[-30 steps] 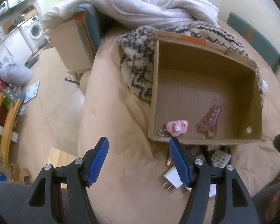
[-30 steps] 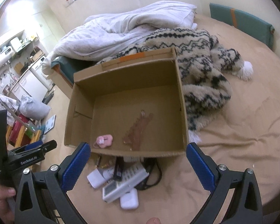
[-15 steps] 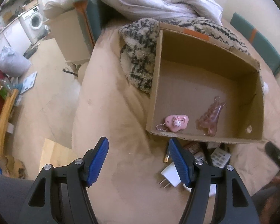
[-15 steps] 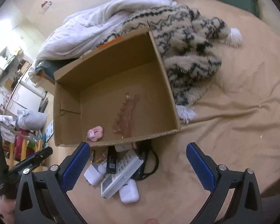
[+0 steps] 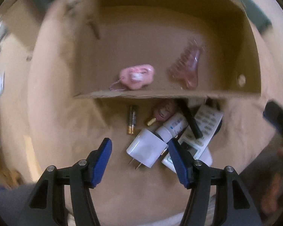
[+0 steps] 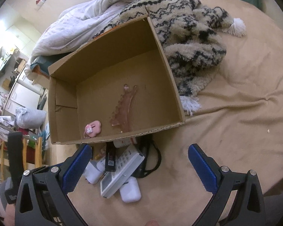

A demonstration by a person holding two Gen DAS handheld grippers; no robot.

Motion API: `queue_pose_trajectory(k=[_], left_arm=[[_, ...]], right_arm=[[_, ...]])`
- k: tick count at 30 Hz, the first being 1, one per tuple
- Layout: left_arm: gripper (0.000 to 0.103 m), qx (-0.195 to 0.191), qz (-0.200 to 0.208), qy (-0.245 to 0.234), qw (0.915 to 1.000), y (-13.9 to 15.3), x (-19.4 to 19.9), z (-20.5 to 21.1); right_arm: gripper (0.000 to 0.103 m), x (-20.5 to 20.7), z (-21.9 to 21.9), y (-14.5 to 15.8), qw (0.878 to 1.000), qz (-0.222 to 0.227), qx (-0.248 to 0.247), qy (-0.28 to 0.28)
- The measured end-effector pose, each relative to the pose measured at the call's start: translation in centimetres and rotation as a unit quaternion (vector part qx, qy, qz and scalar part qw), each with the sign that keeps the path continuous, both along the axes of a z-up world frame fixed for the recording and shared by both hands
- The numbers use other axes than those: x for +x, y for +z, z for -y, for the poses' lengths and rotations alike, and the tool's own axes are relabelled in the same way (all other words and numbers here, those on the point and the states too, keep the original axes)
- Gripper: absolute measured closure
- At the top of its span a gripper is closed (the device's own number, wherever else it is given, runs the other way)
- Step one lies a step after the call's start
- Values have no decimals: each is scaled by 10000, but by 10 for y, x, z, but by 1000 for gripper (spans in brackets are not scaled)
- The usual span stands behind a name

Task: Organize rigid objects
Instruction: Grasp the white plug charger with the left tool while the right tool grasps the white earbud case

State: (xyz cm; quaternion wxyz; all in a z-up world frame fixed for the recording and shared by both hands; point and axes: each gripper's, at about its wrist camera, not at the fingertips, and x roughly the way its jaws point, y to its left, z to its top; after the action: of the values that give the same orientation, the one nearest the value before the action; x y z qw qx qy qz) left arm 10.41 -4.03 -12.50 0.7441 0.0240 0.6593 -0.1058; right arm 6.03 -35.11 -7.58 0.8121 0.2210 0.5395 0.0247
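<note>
An open cardboard box (image 5: 141, 94) (image 6: 64, 105) lies on the tan bed. Inside are a pink keychain charm (image 5: 136, 77) (image 6: 93, 129) and a pink hair claw (image 5: 186, 66) (image 6: 123, 111). In front of the box lies a pile: a white plug adapter (image 5: 146, 150), two batteries (image 5: 131, 122), a pink bottle with a gold cap (image 5: 163, 111), a white tube (image 5: 172, 126), a white remote (image 5: 200, 131) (image 6: 120, 171), a black stick (image 6: 110, 157) and a white earbud case (image 6: 130, 191). My left gripper (image 5: 139, 156) is open, low over the adapter. My right gripper (image 6: 139, 165) is open above the pile.
A black-and-cream knitted blanket (image 6: 192, 43) lies to the right of the box and a white duvet (image 6: 96, 18) lies behind it. A black cable (image 6: 152, 162) loops beside the remote. The bed's edge drops to the floor on the left (image 6: 18, 98).
My left gripper has dropped quickly down and forward toward the pile, the view now blurred and close. My right gripper has tilted slightly lower toward the same pile. Both stay open.
</note>
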Motion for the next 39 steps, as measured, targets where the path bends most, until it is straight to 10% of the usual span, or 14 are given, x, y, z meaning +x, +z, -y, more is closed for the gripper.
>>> queue_pose_trajectory(k=[14,20,22,27,31,39], left_arm=[[60,298,-476,-732,9957,-37,-2,22],[67,46,-591,-25,9982,-26,-9,-14],[87,69,-598,186,9980,-22,-13,-27],[83,-137,-780,530,9954,-29,-9,-41],[57,-82,-796,597,9950,-35,-8,-45],[57,278,-826,479,9950,-61,9,-28]], right_arm=[[0,1,-13,-13,9987,-327,-222,324],[0,-4,-21,-43,9906,-1078,199,818],[0,-8,-27,-56,9841,-1466,186,989],[45,-14,-44,-74,9725,-1858,-92,1400],[45,-14,-59,-76,9690,-1852,-118,1633],[45,-8,-99,-89,9571,-1783,-620,2200]])
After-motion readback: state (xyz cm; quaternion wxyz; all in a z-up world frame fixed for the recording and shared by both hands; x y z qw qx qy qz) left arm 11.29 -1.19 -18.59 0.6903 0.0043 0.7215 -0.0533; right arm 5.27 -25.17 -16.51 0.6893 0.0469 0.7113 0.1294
